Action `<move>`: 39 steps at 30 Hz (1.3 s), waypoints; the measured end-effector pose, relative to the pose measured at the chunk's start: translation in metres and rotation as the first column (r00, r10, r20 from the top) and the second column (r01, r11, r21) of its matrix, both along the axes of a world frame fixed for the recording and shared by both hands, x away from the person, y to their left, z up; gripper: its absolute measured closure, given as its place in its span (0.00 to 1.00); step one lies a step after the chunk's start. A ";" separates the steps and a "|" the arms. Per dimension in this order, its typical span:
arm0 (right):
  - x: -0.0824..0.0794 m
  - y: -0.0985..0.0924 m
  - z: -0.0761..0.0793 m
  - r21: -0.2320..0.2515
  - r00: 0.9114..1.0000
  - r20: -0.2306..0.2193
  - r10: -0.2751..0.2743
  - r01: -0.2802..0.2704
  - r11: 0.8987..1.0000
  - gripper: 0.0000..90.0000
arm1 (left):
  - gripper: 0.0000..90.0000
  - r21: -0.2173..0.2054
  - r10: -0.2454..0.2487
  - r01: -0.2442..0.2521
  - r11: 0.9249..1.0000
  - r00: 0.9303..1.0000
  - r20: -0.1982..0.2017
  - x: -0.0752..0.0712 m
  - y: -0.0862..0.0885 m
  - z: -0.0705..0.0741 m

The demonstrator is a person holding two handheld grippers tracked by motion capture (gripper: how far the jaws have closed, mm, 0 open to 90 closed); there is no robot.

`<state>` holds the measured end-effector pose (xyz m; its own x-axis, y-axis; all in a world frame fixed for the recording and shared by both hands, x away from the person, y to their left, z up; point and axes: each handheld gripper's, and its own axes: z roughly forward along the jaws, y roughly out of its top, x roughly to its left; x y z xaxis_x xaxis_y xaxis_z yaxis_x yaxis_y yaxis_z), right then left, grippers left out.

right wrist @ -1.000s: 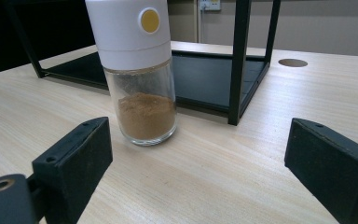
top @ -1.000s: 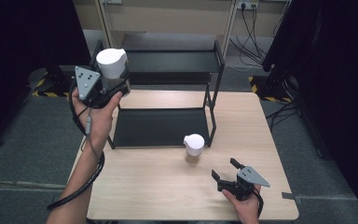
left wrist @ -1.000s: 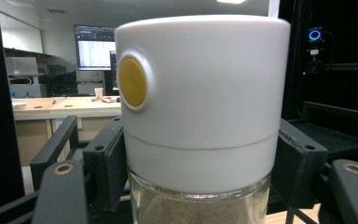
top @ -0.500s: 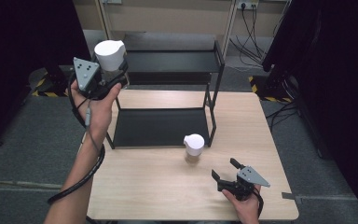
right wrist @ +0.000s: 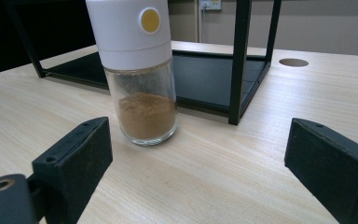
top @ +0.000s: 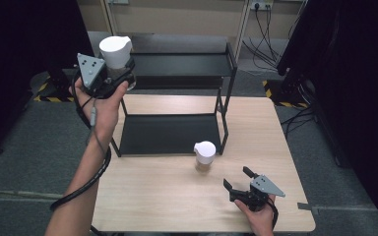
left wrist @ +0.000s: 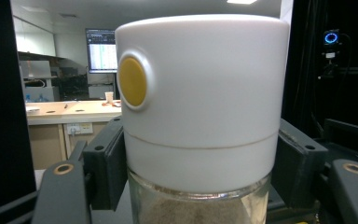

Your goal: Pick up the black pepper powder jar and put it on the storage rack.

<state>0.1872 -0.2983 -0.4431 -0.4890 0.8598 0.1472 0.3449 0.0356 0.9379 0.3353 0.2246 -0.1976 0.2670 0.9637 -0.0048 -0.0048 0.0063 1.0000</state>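
We work at a pale wooden table bearing a black two-tier metal shelf rack, on a grey carpeted floor with dark curtains at both sides and cables trailing along the back wall. Our left gripper is raised above the rack's upper left corner, its jaws clamped on a glass spice jar with a white cap and a round yellow button; in the left gripper view the black pads press against the cap's lower band from both sides, the jar upright between them. Our right gripper rests low at the table's near right, jaws spread wide. A second white-capped glass jar of brown powder stands on the table just before the rack, ahead of those spread pads and apart from them.
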 end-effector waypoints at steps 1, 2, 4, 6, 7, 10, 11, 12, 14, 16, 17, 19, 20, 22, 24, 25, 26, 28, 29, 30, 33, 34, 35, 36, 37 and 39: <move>0.000 0.000 0.000 0.000 1.000 -0.001 0.000 0.000 1.000 0.09 | 0.34 0.001 0.005 -0.005 1.000 1.000 -0.002 0.002 0.000 0.002; 0.000 0.000 0.000 0.000 1.000 -0.001 0.000 0.000 1.000 0.09 | 0.34 0.000 0.007 -0.007 1.000 1.000 -0.002 0.002 0.000 0.003; 0.000 0.000 0.000 -0.001 1.000 -0.001 0.000 0.000 1.000 0.09 | 0.34 0.001 0.010 -0.010 1.000 1.000 -0.002 0.003 0.000 0.004; 0.000 0.000 0.000 0.000 1.000 -0.002 0.000 0.000 1.000 0.09 | 0.34 0.000 0.015 -0.015 1.000 1.000 -0.004 0.006 -0.001 0.006; 0.000 0.000 0.000 -0.001 1.000 -0.002 0.000 0.000 1.000 0.09 | 0.34 0.003 0.017 -0.017 1.000 1.000 -0.006 0.007 -0.001 0.007; 0.000 0.000 0.000 0.000 1.000 -0.003 0.000 0.000 1.000 0.09 | 0.34 0.004 0.022 -0.021 1.000 1.000 -0.008 0.010 -0.002 0.008; 0.000 0.000 0.000 0.000 1.000 -0.002 0.000 0.000 1.000 0.09 | 0.34 0.003 0.023 -0.023 1.000 1.000 -0.010 0.011 -0.002 0.008; 0.000 0.000 0.000 0.000 1.000 -0.002 0.000 0.000 1.000 0.09 | 0.34 0.001 0.024 -0.024 1.000 1.000 -0.011 0.012 -0.002 0.008; 0.000 0.000 0.000 0.000 1.000 -0.002 0.000 0.000 1.000 0.09 | 0.34 0.004 0.027 -0.027 1.000 1.000 -0.015 0.015 -0.002 0.008; 0.000 0.000 0.000 0.002 1.000 -0.002 0.000 0.000 1.000 0.09 | 0.34 -0.003 0.028 -0.028 1.000 0.999 -0.015 0.019 -0.001 0.008; 0.000 0.000 0.000 0.002 1.000 -0.002 0.000 0.000 1.000 0.09 | 0.34 -0.002 0.030 -0.030 1.000 0.999 -0.015 0.020 0.000 0.009; 0.001 -0.001 0.000 0.001 1.000 0.000 0.001 -0.001 1.000 0.09 | 0.34 -0.003 0.037 -0.037 0.999 0.999 -0.016 0.023 0.000 0.010; 0.001 -0.001 0.000 0.001 1.000 0.000 0.001 -0.001 1.000 0.09 | 0.34 -0.002 0.039 -0.039 0.999 0.999 -0.017 0.024 0.000 0.011; 0.001 -0.001 0.000 0.001 1.000 -0.001 0.002 -0.002 1.000 0.09 | 0.34 0.003 0.044 -0.044 0.999 0.999 -0.017 0.027 0.000 0.012; 0.001 -0.001 0.000 0.003 1.000 -0.001 0.001 -0.001 1.000 0.09 | 0.34 0.004 0.048 -0.047 0.999 0.999 -0.015 0.030 0.000 0.013; 0.001 -0.001 0.000 0.003 1.000 0.000 0.001 -0.001 1.000 0.09 | 0.34 0.007 0.053 -0.053 0.999 0.998 -0.015 0.031 -0.001 0.013; 0.001 -0.001 0.000 0.001 1.000 -0.001 0.002 -0.002 1.000 0.09 | 0.34 0.013 0.058 -0.058 0.998 0.998 -0.018 0.035 -0.001 0.013; 0.001 -0.001 0.000 0.001 1.000 -0.001 0.002 -0.002 1.000 0.09 | 0.34 0.015 0.062 -0.062 0.998 0.998 -0.022 0.039 -0.001 0.013; 0.001 -0.001 0.000 0.001 1.000 -0.001 0.002 -0.002 1.000 0.09 | 0.34 0.015 0.062 -0.062 0.998 0.998 -0.022 0.039 -0.001 0.013; 0.001 -0.001 0.000 0.003 1.000 -0.003 0.002 -0.002 1.000 0.09 | 0.34 0.016 0.066 -0.065 0.998 0.998 -0.019 0.041 -0.002 0.013; 0.001 -0.001 0.000 0.006 1.000 -0.007 0.002 -0.002 1.000 0.09 | 0.34 0.025 0.077 -0.076 0.997 0.997 -0.021 0.048 -0.005 0.012; 0.001 -0.001 0.000 0.007 1.000 -0.005 0.002 -0.002 1.000 0.09 | 0.34 0.032 0.078 -0.077 0.996 0.997 -0.023 0.049 -0.006 0.013; 0.001 -0.002 0.000 0.007 1.000 -0.005 0.002 -0.002 1.000 0.09 | 0.34 0.037 0.078 -0.077 0.996 0.997 -0.025 0.051 -0.007 0.013; 0.001 -0.002 0.000 0.007 1.000 -0.005 0.002 -0.002 1.000 0.09 | 0.34 0.037 0.078 -0.077 0.996 0.997 -0.025 0.051 -0.007 0.013; 0.001 -0.002 0.000 0.006 1.000 -0.005 0.002 -0.002 1.000 0.09 | 0.34 0.039 0.079 -0.078 0.996 0.997 -0.026 0.054 -0.008 0.015; 0.001 -0.002 0.000 0.006 1.000 -0.006 0.003 -0.003 1.000 0.09 | 0.34 0.040 0.079 -0.078 0.996 0.997 -0.026 0.056 -0.008 0.016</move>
<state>0.1884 -0.2999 -0.4430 -0.4904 0.8575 0.1553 0.3503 0.0308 0.9361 0.3910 0.2165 -0.1819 0.1907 0.9813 0.0268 0.0240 -0.0320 0.9992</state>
